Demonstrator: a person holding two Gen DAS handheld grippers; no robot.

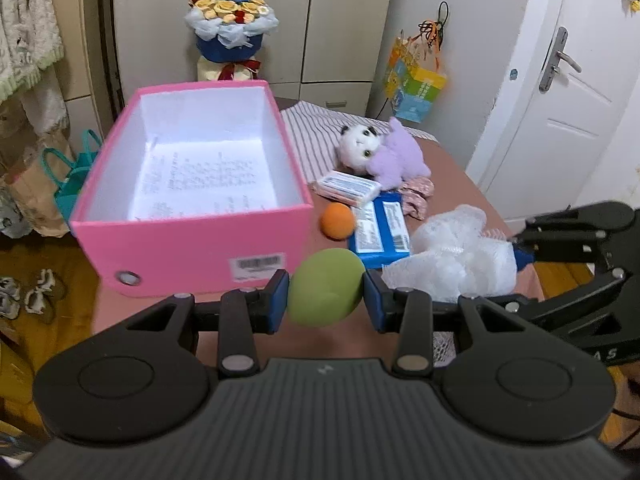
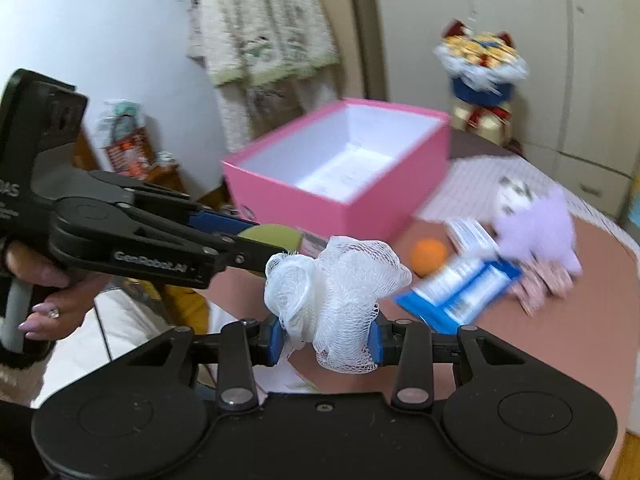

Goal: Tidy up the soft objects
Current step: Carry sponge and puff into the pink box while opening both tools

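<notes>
Left wrist view: the left claw [image 1: 326,298] is clamped on a green egg-shaped sponge [image 1: 325,286], held above the counter [image 1: 448,168] just in front of the open pink box [image 1: 192,236]. An orange ball [image 1: 338,221], blue packets [image 1: 380,232] and a plush toy [image 1: 384,152] lie right of the box.

Right wrist view: the right claw [image 2: 326,340] grips a white mesh bath puff [image 2: 336,296], lifted clear of the counter. The pink box sits beyond, blurred, open side up.

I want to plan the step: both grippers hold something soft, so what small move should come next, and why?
Probably carry the left gripper, shut on the green sponge, forward over the open pink box: the box is nearest it, and the right gripper holds the white mesh puff beside.
</notes>
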